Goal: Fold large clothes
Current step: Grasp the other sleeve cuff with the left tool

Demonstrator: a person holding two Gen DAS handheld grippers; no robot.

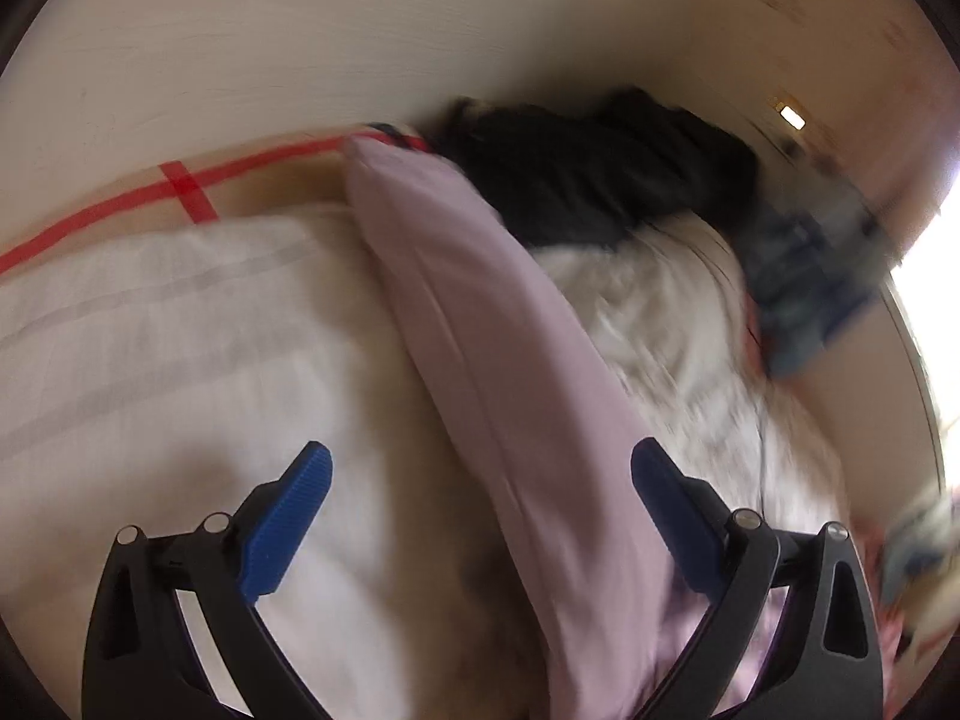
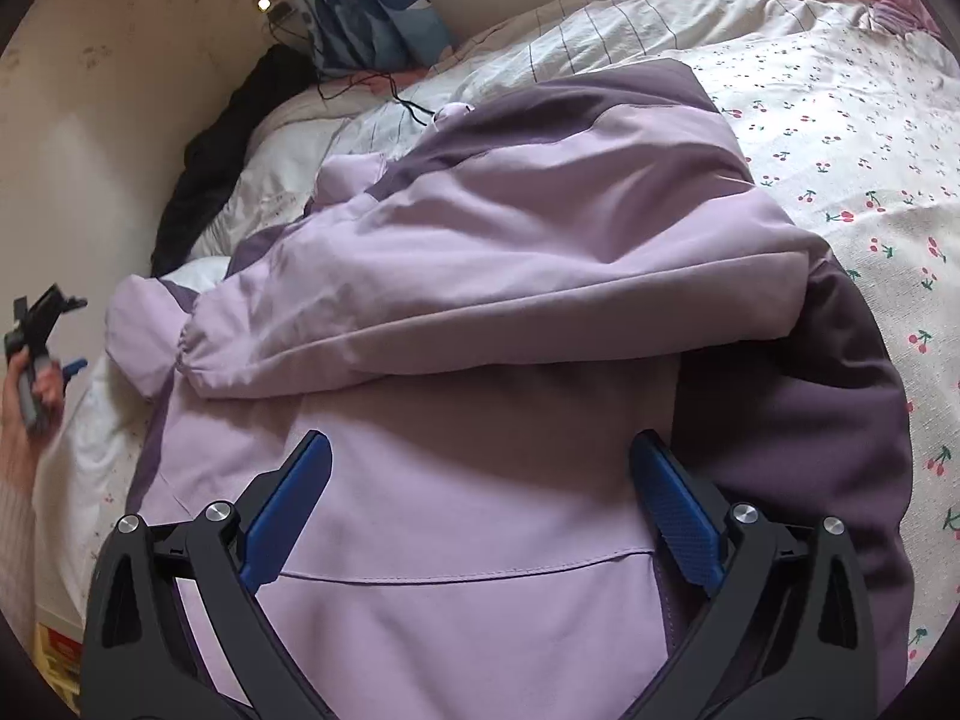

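Two wrist views of a bed, mid-fold. The jacket (image 2: 480, 276), lilac with darker purple panels, lies spread on the cherry-print quilt (image 2: 852, 138), with one sleeve (image 2: 372, 324) already folded across the body. Its cuff ends toward the picture's left, so the sleeve's long axis runs left to right across my right claw's line of sight.

My right claw (image 2: 480, 510) hangs directly over the lower body of the jacket, pointing down and forward. The cloth lies straight ahead and beneath it. Its jaws stand wide apart and hold nothing; whether the blue pads (image 2: 288, 510) brush the fabric I cannot tell.

My left claw (image 1: 480, 516) is likewise wide and empty. Its view is motion-blurred: a band of lilac cloth (image 1: 480, 324) runs away from between the jaws toward a dark garment (image 1: 600, 180) by the wall. In the right view that claw (image 2: 72, 367) shows only at the far left edge, in a hand (image 2: 27, 384), well clear of the jacket.

I judge the right claw the nearer one for the next grasp, most likely at the hem or the unfolded dark side panel (image 2: 810, 408).
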